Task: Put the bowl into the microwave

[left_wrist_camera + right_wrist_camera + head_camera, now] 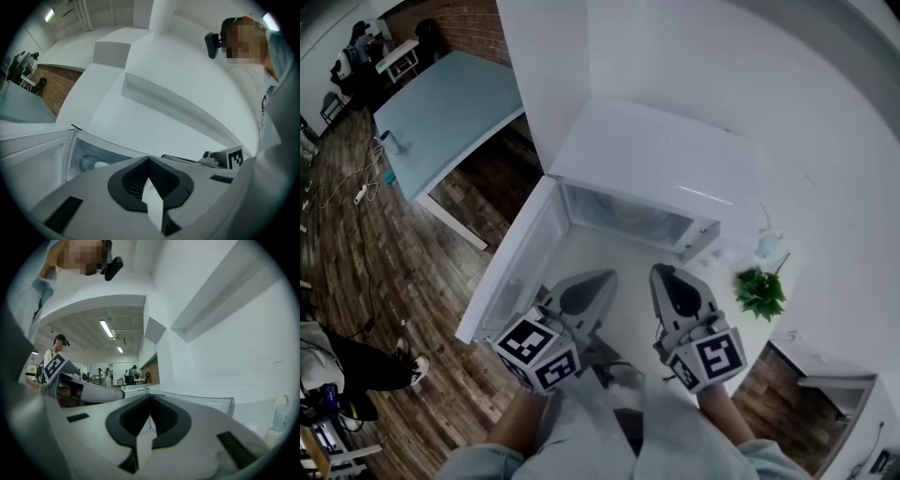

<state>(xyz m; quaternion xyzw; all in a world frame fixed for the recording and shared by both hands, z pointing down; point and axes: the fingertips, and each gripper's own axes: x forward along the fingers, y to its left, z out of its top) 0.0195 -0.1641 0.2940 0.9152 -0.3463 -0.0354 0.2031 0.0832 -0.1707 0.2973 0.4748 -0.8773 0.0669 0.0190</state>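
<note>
The white microwave (661, 169) stands on a white counter (609, 248), its door (516, 267) swung open to the left. In the left gripper view a pale round shape (92, 164) lies in the cavity; I cannot tell if it is the bowl or the turntable. No bowl shows anywhere else. My left gripper (605, 277) and right gripper (662, 272) hover side by side in front of the opening, both pointing at it. Both are shut with nothing between the jaws. The left gripper (149, 159) faces the cavity's left part.
A small green plant (759, 292) and a white bottle (768, 244) stand on the counter right of the microwave. A pale blue table (441, 112) sits far left over the wooden floor (384, 262). People stand far back in the room (105, 376).
</note>
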